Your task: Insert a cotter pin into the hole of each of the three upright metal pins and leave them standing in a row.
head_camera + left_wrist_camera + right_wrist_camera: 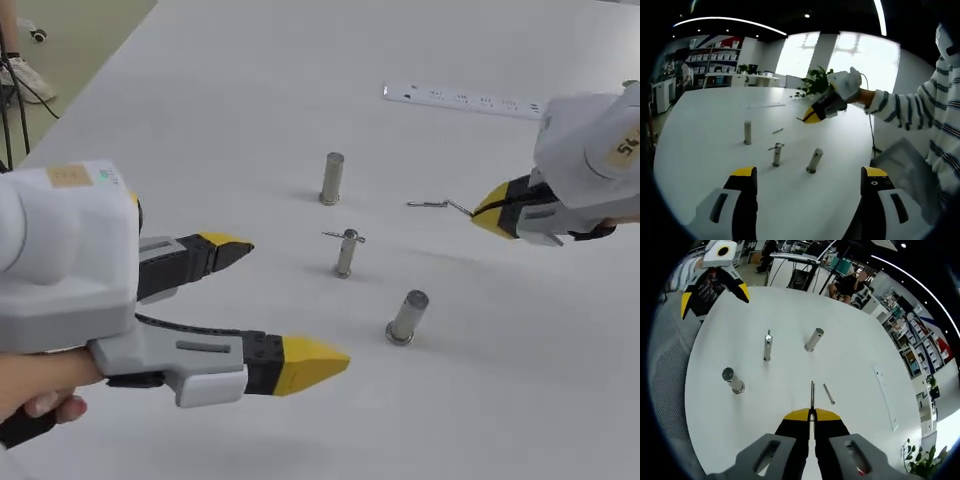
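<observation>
Right gripper (811, 413) jaws clamped on held cotter pin (812, 391), which juts from tips toward middle pin (346, 255). Middle pin upright, inserted cotter pin (340, 236) crosswise through top. Left gripper (298, 300) jaws apart, opposite side of middle pin.

The table (250, 100) is plain white with no pattern. The three pins (346, 253) are silver-grey metal. The left gripper (290, 300) and right gripper (483, 213) each have yellow tips, black jaws and a light grey body. The cotter pin (812, 390) at the right gripper's tips is dark grey. The power strip (460, 100), upper right of the head view, is white. The floor (80, 30), upper left, is pale green. The sleeve (910, 107) is white with dark stripes.
</observation>
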